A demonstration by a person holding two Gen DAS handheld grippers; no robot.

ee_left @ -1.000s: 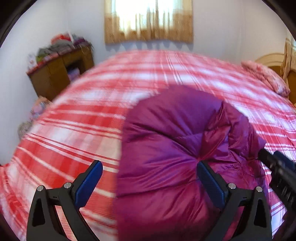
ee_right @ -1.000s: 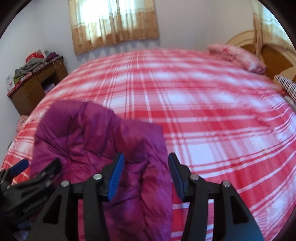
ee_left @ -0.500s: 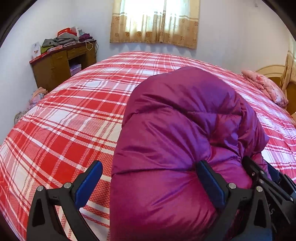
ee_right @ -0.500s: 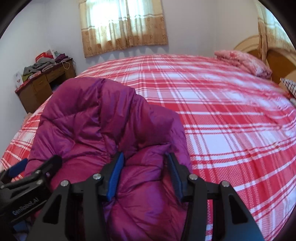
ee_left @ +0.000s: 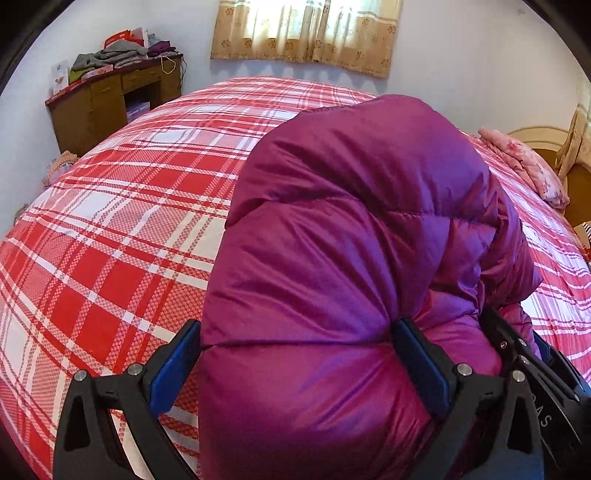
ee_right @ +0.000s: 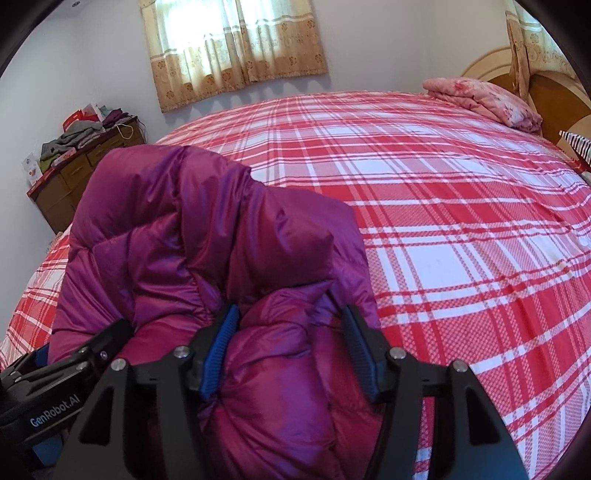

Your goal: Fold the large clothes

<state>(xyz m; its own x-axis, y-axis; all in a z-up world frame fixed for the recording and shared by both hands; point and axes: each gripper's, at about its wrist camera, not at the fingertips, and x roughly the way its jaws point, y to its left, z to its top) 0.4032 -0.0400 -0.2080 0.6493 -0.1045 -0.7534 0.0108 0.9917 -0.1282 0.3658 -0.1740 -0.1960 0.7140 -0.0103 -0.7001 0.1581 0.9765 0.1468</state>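
Left wrist view: against a second ago, the purple down jacket [ee_left: 351,258] fills far more of the picture, bulking up over the red plaid bed cover [ee_left: 110,229], and the blur has gone. The left gripper [ee_left: 299,365] tilts downward over the near edge of the bed, its jaws spread wide; the jacket's puffed edge bulges between them, the right pad sunk into the fabric, the left pad touching or just beside it, so a firm grip cannot be told. The right gripper [ee_left: 528,354] shows at the near right, against the jacket. Far left stands a wooden desk [ee_left: 110,99] piled with clothes; a curtain [ee_left: 306,33] hangs on the far wall. Right wrist view: the jacket [ee_right: 207,236] sits higher and nearer than before, on the near left part of the bed cover [ee_right: 443,221]. The right gripper [ee_right: 288,350] angles downward; its jaws have just been opening, at middling width, with a fold of jacket bulging between and touching both pads. A pink folded blanket [ee_right: 484,96] lies far right.
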